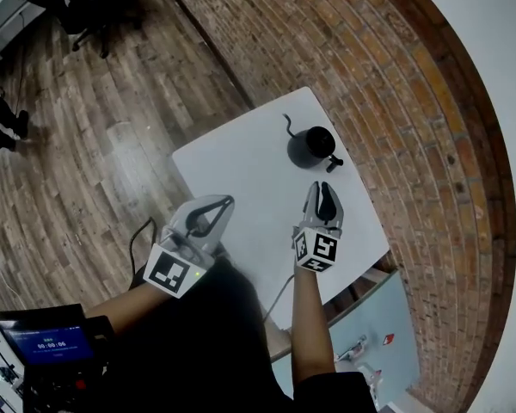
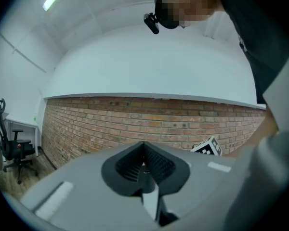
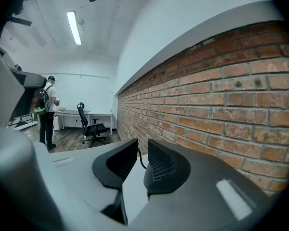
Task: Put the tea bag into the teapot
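A black teapot (image 1: 310,147) with a thin curved spout stands at the far end of the white table (image 1: 241,170). No tea bag shows in any view. My right gripper (image 1: 323,189) hovers just short of the teapot. Its jaws stand a narrow gap apart with nothing between them (image 3: 142,154), and the thin black spout (image 3: 142,160) shows through that gap. My left gripper (image 1: 222,203) is held over the table's near left part. Its jaws meet at the tips (image 2: 144,147) with nothing seen between them.
A brick wall (image 1: 396,101) runs along the table's far right side. Wooden floor (image 1: 86,144) lies to the left, with an office chair (image 3: 90,125) and a standing person (image 3: 44,110) further off. A lower surface with small items (image 1: 370,342) sits by the table's near right corner.
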Demonstrator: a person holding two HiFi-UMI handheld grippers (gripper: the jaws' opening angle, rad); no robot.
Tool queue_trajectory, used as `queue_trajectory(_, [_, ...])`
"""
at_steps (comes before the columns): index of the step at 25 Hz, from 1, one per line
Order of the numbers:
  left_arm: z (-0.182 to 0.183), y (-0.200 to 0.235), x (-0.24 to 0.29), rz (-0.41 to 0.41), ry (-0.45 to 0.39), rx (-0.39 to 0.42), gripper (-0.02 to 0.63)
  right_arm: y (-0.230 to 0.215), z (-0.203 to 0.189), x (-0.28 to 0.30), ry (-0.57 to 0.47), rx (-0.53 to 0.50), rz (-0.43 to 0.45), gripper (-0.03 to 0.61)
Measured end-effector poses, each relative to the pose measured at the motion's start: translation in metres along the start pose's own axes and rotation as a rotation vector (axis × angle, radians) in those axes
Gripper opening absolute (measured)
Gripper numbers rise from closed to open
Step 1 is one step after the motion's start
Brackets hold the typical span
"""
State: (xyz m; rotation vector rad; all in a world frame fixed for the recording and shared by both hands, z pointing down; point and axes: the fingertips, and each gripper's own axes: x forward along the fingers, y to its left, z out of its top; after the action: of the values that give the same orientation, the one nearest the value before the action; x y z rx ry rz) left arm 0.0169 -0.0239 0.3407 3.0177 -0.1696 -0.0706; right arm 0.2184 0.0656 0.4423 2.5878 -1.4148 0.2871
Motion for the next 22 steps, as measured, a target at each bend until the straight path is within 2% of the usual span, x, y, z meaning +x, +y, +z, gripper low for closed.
queue_trajectory(6, [-0.005, 0.009, -0.003, 0.058, 0.025, 0.005, 0.000, -0.030, -0.001, 0.034, 0.013, -0.088, -0.015, 0.066])
queue_trajectory(13, [-0.009, 0.013, 0.001, 0.094, 0.039, -0.011, 0.000, -0.041, -0.014, 0.068, 0.040, -0.080, 0.015, 0.072])
queue_trajectory(19, [-0.019, 0.008, 0.003, 0.067, 0.064, -0.027, 0.000, -0.045, -0.028, 0.090, 0.064, -0.047, 0.029, 0.080])
queue_trajectory(22, [-0.025, 0.012, 0.002, 0.084, 0.080, -0.043, 0.000, -0.051, -0.034, 0.100, 0.084, -0.041, 0.015, 0.080])
